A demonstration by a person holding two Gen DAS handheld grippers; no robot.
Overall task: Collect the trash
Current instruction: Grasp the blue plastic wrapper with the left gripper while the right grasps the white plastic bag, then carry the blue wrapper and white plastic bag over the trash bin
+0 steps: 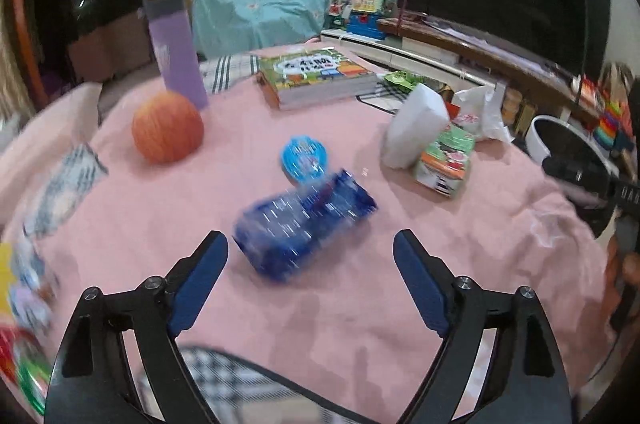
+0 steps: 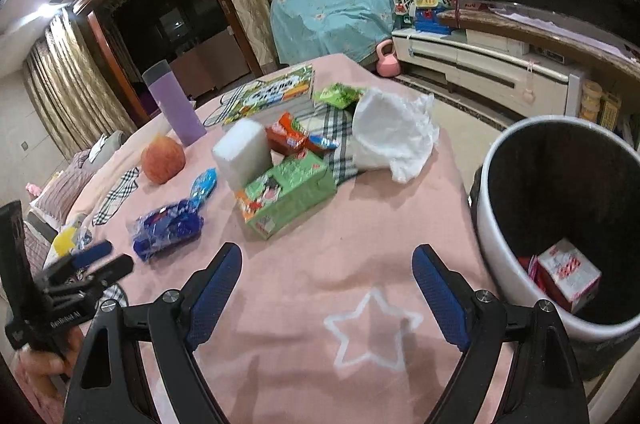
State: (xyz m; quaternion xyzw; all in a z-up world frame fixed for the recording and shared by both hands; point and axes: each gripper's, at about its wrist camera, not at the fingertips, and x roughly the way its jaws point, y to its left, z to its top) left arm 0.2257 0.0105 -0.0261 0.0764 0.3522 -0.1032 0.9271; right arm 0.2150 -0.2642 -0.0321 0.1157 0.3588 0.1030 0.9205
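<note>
Both tongs gape wide and hold nothing: left tongs [image 1: 310, 244] just short of the blue wrapper [image 1: 304, 224], right tongs [image 2: 326, 258] beside the bin [image 2: 486, 224]

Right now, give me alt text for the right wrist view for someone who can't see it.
The open right gripper hovers empty over a pink cloth with a white star, beside a white trash bin holding a small carton. Beyond lie a green carton, a blue wrapper, an apple and a purple bottle.

Wrapper [image 1: 306, 224] lies on blanket [image 1: 320, 304] w/ round lid [image 1: 304, 156] just behind, apple [image 1: 167, 128] back-left, carton [image 1: 444, 160] right; bin [image 2: 552, 224] beside table, 1 box [image 2: 568, 274] inside.
</note>
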